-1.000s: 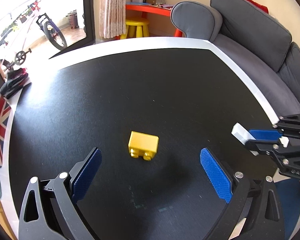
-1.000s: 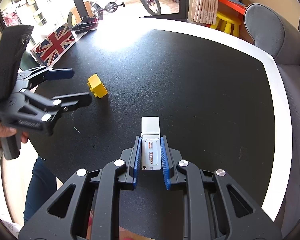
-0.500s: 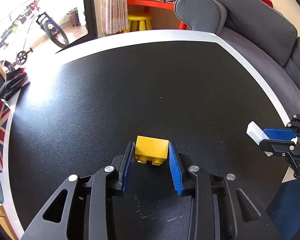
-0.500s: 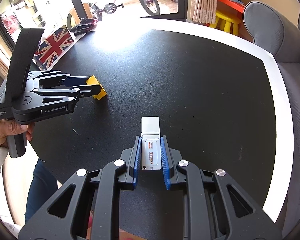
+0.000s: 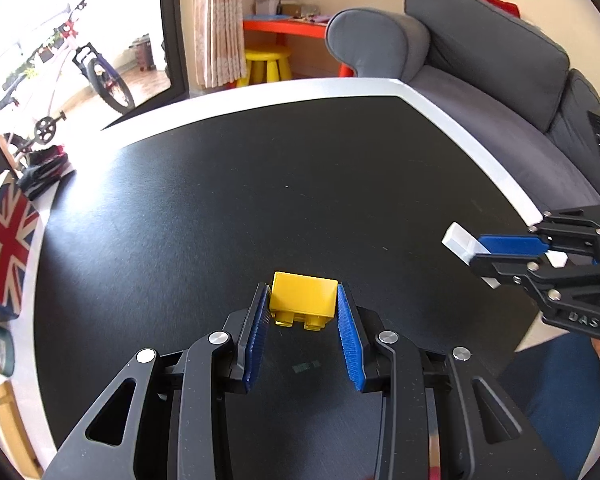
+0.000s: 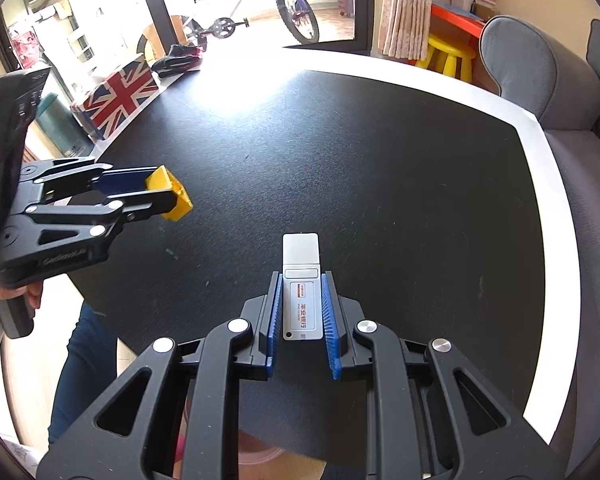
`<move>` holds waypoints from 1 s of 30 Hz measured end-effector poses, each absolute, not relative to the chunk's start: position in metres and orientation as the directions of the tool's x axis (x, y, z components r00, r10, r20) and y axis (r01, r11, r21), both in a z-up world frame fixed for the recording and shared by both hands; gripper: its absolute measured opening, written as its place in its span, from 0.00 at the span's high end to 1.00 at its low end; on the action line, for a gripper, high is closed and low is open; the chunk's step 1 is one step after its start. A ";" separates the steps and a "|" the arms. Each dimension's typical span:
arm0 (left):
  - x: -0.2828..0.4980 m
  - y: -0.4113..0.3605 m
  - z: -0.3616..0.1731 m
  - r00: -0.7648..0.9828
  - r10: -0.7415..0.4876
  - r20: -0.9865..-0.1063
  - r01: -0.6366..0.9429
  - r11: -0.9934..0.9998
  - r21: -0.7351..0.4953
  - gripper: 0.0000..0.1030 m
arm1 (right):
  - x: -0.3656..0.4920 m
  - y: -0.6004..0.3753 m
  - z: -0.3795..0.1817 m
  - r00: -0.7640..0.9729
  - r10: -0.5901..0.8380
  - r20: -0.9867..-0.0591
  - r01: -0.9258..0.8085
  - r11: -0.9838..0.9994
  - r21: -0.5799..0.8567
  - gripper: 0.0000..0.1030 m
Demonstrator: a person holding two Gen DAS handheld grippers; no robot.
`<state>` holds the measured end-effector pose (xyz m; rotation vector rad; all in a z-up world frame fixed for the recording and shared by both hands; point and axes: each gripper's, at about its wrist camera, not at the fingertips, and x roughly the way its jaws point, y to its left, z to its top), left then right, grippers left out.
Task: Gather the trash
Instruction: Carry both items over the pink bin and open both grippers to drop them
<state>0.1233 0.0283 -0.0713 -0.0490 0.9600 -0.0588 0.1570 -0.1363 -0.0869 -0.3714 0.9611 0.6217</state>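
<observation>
Left tongs (image 5: pixel 303 306): clamp yellow brick (image 5: pixel 304 300) | right tongs (image 6: pixel 302 306): clamp white card (image 6: pixel 302 290)

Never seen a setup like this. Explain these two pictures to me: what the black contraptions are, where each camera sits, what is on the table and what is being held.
No robot here: a person holds a black two-fingered grabbing tool in each hand, each with a wide-angle camera looking forward along its fingers.

One picture looks along the left tool. Its blue pads are closed on a yellow toy brick. The other tool shows at this picture's right edge.

The other picture looks along the right tool. It is clamped on a small white stick with red print, which looks like a USB stick. The left tool with the brick shows at this picture's left edge, above the person's hand.

Underneath is a black table with a white rim. A Union Jack box sits at its far edge.
</observation>
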 end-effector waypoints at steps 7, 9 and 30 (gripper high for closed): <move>0.077 0.004 -0.052 0.612 -0.096 -0.785 0.059 0.995 -0.075 0.68 | 0.113 -0.152 -0.076 0.462 0.343 -0.818 -0.648 0.760 -0.048 0.82; 0.063 -0.003 -0.047 0.624 -0.103 -0.775 0.067 0.995 -0.078 0.68 | 0.099 -0.156 -0.072 0.471 0.354 -0.808 -0.651 0.757 -0.048 0.82; -0.029 -0.028 -0.086 0.576 -0.188 -0.796 0.051 0.980 -0.195 0.68 | -0.014 -0.186 -0.102 0.358 0.416 -0.836 -0.706 0.706 0.050 0.82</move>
